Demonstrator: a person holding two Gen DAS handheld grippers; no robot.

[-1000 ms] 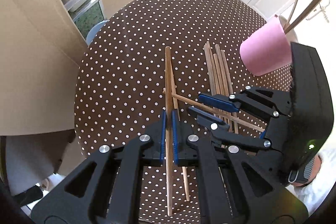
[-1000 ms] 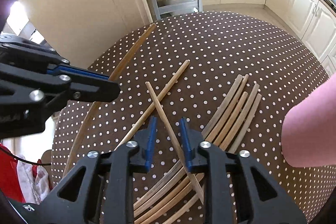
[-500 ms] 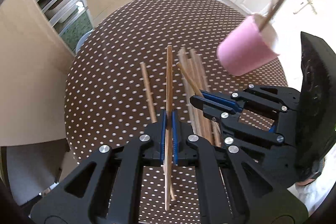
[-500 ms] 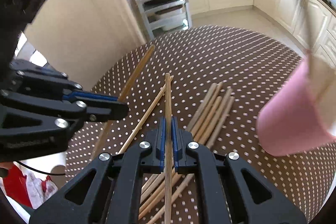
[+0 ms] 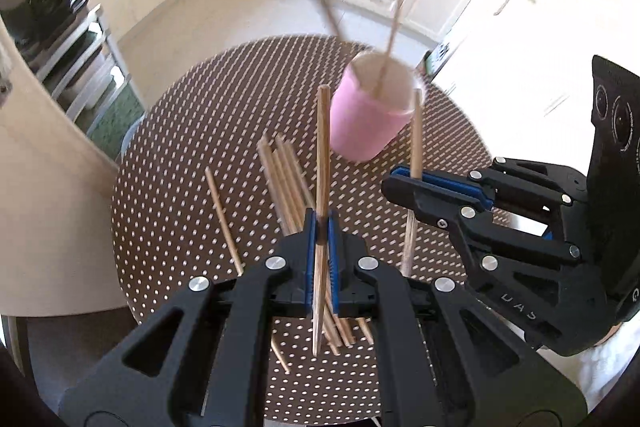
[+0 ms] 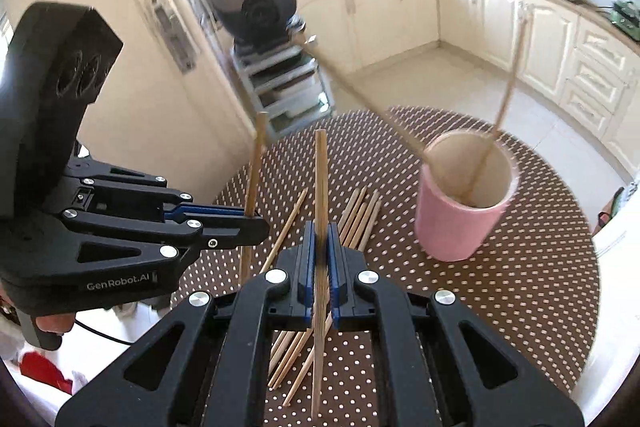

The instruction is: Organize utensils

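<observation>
Here, in the left wrist view, the left gripper (image 5: 321, 227) is clamped tight on a wooden chopstick (image 5: 322, 155), which stands between the blue pads and rises toward the pink cup (image 5: 370, 125). That cup stands on the round brown table with white dots (image 5: 172, 195) and has two sticks (image 5: 390, 27) leaning out of it, both blurred. A bundle of loose chopsticks (image 5: 282, 183) lies on the cloth just behind the jaws, and a single chopstick (image 5: 222, 215) lies apart to the left of the bundle. To the right, the right gripper (image 5: 404, 183) is seen from the side, closed on a second chopstick (image 5: 416, 135) that stands nearly upright next to the cup. In the right wrist view, the right gripper (image 6: 320, 239) is shut on its chopstick (image 6: 320, 183), which runs up the middle of the frame. The pink cup (image 6: 460, 227) stands on the table to the right, open mouth showing, with the two sticks (image 6: 508, 87) splayed out of it. The loose bundle (image 6: 360, 215) lies on the dotted table (image 6: 520, 287) beyond and beneath the jaws. At left the left gripper (image 6: 256, 225) holds its chopstick (image 6: 256, 163) upright, raised above the table's edge.
</observation>
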